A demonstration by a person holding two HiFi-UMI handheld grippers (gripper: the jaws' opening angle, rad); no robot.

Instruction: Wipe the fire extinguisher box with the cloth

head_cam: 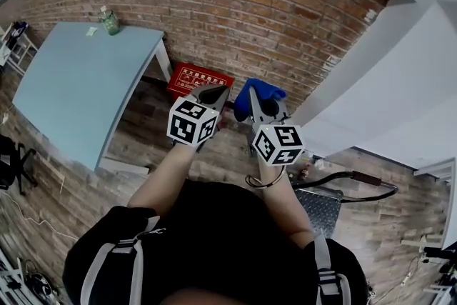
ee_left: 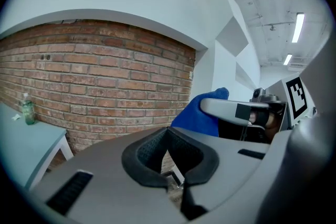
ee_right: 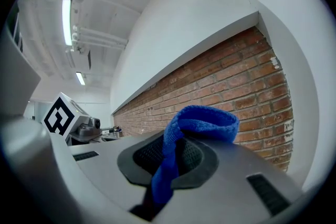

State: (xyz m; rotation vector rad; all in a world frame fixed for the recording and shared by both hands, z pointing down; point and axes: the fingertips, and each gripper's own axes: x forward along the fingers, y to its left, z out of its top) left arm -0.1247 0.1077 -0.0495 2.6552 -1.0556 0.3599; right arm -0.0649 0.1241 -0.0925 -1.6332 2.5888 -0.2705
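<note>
One cloth point(ee_right: 202, 122) hangs pinched between the right hand-held gripper point(ee_right: 173, 162) jaws.

Cloth point(ee_right: 202, 123): bright blue, knit texture. Fire extinguisher box point(head_cam: 199, 79): red, white lettering. Left gripper point(ee_left: 170, 162), right gripper point(ee_right: 173, 160): grey shells, black ribbed pads. Marker cubes point(head_cam: 192, 121): black-and-white squares. Brick wall point(head_cam: 235, 3): red-brown, pale mortar lines. Table point(head_cam: 78, 82): pale blue top, white legs. Bottle point(head_cam: 110, 21): green. Floor point(head_cam: 143, 143): brown wood planks. Person's top point(head_cam: 214, 239): black, grey straps.
</note>
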